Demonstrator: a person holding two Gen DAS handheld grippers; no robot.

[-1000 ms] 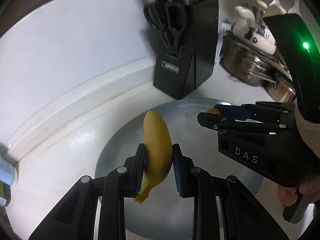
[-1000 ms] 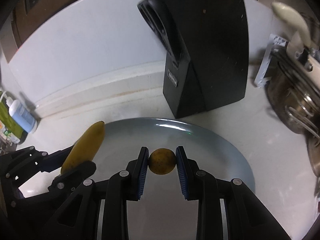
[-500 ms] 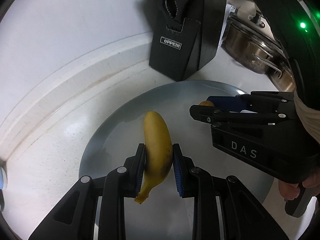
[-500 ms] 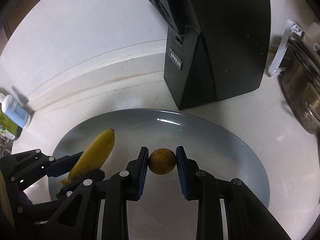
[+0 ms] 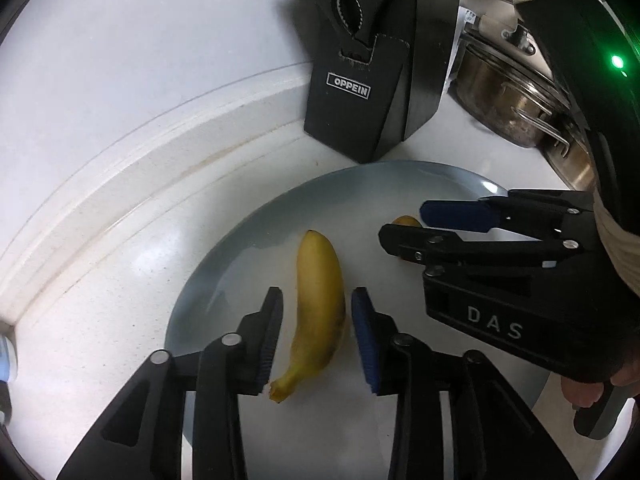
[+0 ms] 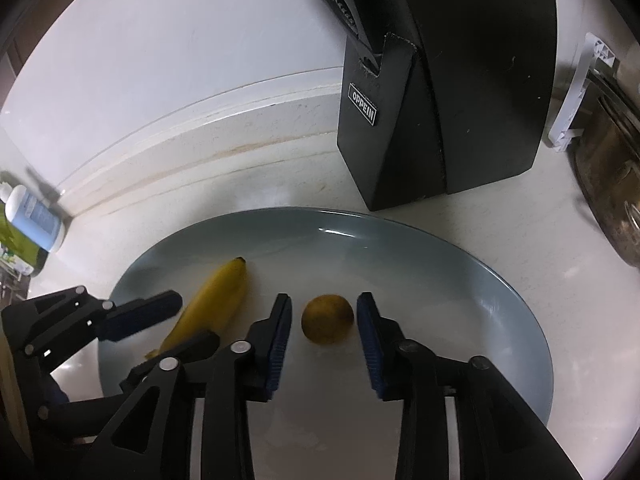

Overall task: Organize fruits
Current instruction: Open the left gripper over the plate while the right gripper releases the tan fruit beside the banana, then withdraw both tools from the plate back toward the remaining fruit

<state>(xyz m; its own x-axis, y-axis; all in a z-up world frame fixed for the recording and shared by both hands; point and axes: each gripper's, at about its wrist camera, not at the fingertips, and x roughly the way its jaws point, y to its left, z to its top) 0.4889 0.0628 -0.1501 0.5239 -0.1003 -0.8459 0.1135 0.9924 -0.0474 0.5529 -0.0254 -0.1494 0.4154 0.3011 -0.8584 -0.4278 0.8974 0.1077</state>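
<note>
The banana (image 5: pixel 320 304) lay on the grey plate (image 5: pixel 224 264), no longer pinched: my left gripper (image 5: pixel 317 332) was opening, its pads clear of the peel. My right gripper (image 6: pixel 324 336) was likewise opening around the small round fruit (image 6: pixel 327 319), released beside the banana. Only the right view showed the bottle (image 6: pixel 34 216); only the left showed the scissors (image 5: pixel 352 4) in the knife block (image 5: pixel 424 60).

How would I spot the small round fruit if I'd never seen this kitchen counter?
Find the tall black knife block standing by the wall; right in front of it lies a wide grey-blue plate. On the plate, beside the long yellow banana, sits the small fruit: round, brownish-yellow and speckled, between two opening jaws without touching them.
</note>
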